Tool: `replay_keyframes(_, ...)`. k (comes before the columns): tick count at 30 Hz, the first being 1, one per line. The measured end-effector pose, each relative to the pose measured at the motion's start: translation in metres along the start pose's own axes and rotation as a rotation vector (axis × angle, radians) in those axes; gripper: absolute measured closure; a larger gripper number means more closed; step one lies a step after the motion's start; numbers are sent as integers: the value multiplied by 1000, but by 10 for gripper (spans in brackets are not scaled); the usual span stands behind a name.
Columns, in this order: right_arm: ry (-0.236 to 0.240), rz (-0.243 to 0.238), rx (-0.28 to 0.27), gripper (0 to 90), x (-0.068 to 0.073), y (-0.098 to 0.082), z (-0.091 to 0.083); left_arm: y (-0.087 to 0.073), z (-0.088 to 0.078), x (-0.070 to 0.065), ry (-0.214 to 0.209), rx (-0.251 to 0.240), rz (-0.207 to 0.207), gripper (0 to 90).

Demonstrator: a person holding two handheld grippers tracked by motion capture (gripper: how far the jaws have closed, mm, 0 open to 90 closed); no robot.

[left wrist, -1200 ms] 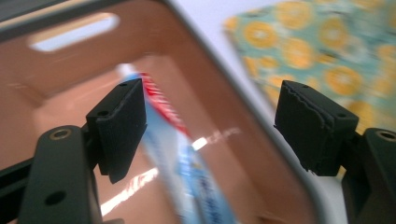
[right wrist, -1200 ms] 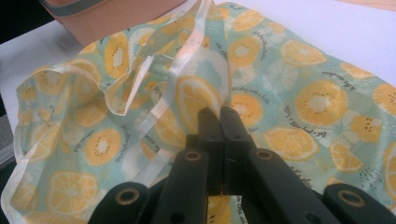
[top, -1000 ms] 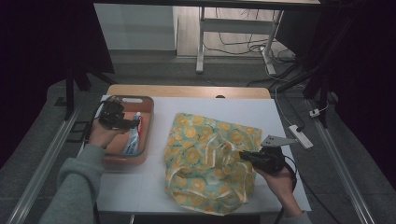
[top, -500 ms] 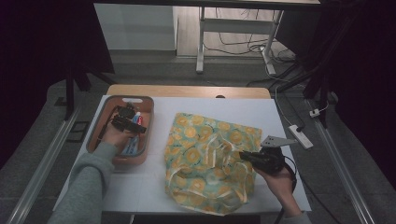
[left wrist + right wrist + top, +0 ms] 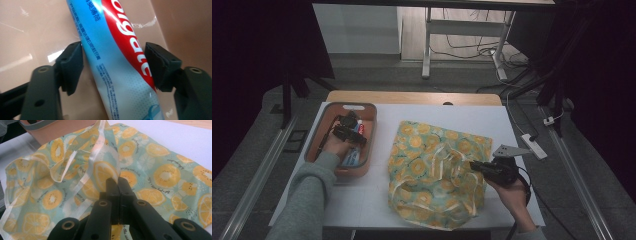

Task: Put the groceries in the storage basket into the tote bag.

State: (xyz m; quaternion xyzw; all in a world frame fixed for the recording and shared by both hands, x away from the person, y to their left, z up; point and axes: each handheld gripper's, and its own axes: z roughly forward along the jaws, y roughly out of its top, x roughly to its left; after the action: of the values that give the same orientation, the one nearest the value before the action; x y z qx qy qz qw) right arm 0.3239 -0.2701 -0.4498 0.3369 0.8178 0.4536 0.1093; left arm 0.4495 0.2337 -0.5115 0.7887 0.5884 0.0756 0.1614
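A red, white and blue toothpaste tube [image 5: 117,50] lies in the salmon-coloured tray [image 5: 372,135] at the table's left. My left gripper [image 5: 113,57] reaches down into that tray [image 5: 30,30]. Its jaws have just been closing, and both pads touch the tube's edges. From above, the left gripper [image 5: 347,131] covers the tube's far part, while the tube's near end [image 5: 353,157] shows beside the hand. My right gripper [image 5: 117,180] is shut on the pale rim of the lemon-print fabric bag [image 5: 162,175]. That bag [image 5: 432,170] lies mid-table, with the right gripper [image 5: 473,165] at its right side.
A white cover [image 5: 452,112] spreads over the wooden table [image 5: 412,97]. A white power strip [image 5: 534,146] lies off the table's right edge. Metal frame legs [image 5: 427,45] and cables stand on the floor beyond. The tray's corner [image 5: 50,130] rises behind the bag.
My left hand has dropped from above the tray's left side down into the tray, and its jaws have narrowed around the toothpaste tube. The right hand and bag have not moved.
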Motion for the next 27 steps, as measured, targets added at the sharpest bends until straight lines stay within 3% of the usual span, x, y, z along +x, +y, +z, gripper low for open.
replay_keyframes(3, -3, 4, 0, 887, -1, 0, 0, -1, -2, 4, 2, 1, -9, 465)
replay_keyframes(7, -5, 2, -2, 887, 0, -1, 0, -3, -5, 12, -25, 4, -41, 552)
replay_keyframes(12, -4, 6, -4, 887, -1, -1, 0, -5, -10, 23, -88, -12, -72, 698)
replay_keyframes(18, -6, 5, -5, 886, -1, -1, 0, -7, -13, 25, -101, -31, -59, 734)
replay_keyframes(23, -8, 10, -11, 886, -3, -1, -1, -10, -17, 26, -73, -57, -27, 747)
replay_keyframes(27, -10, 10, -13, 886, -3, -2, -2, -15, -28, 30, -102, -127, -34, 749)
